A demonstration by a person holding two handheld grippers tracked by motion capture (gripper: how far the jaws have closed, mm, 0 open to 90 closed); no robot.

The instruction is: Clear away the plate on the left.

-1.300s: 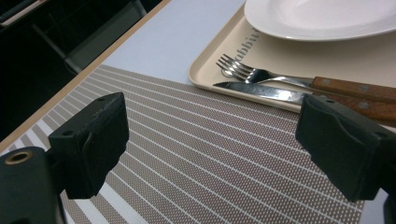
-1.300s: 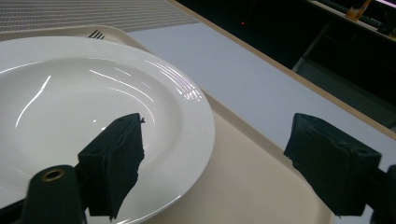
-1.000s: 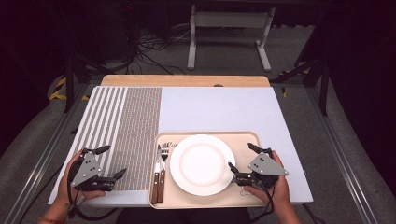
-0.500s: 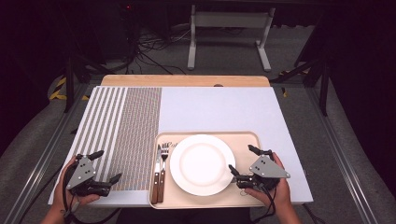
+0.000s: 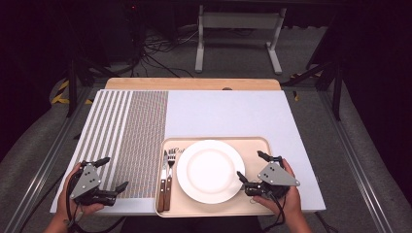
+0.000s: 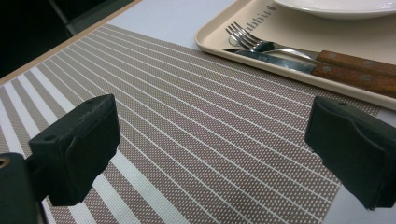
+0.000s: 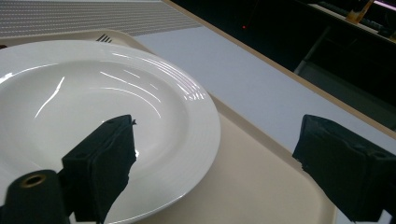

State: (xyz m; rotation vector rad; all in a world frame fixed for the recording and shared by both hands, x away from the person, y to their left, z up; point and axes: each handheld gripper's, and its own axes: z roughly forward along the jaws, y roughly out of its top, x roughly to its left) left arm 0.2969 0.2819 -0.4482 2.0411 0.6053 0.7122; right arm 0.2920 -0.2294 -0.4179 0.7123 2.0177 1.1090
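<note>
Black jaws stood wide apart on both grippers, holding nothing. The right gripper (image 5: 252,171) hovered over the right side of a beige tray (image 5: 252,145), one jaw above the rim of a white plate (image 5: 210,171) and the other above bare tray beside it; the right gripper view looked along those jaws at the plate (image 7: 93,102) and the tray (image 7: 252,172). The plate sat in the middle of the tray, near the front edge of the tabletop (image 5: 233,111). A fork (image 5: 170,174) and a knife (image 5: 163,179), both with wooden handles, lay side by side along the tray's left edge, just beside the plate, tips pointing away from the person.

The left gripper (image 5: 111,172) hung over the near left corner of a striped placemat (image 5: 136,131), well apart from the tray, its jaws likewise spread with nothing between them. The left gripper view showed the placemat (image 6: 187,121) beneath those jaws, and beyond it the fork (image 6: 252,42) and the knife (image 6: 280,58) on the tray (image 6: 210,32).

The placemat covered the left part of the pale tabletop, touching or slightly under the tray's left side. A hand gripped each tool from the bottom of the high view.
</note>
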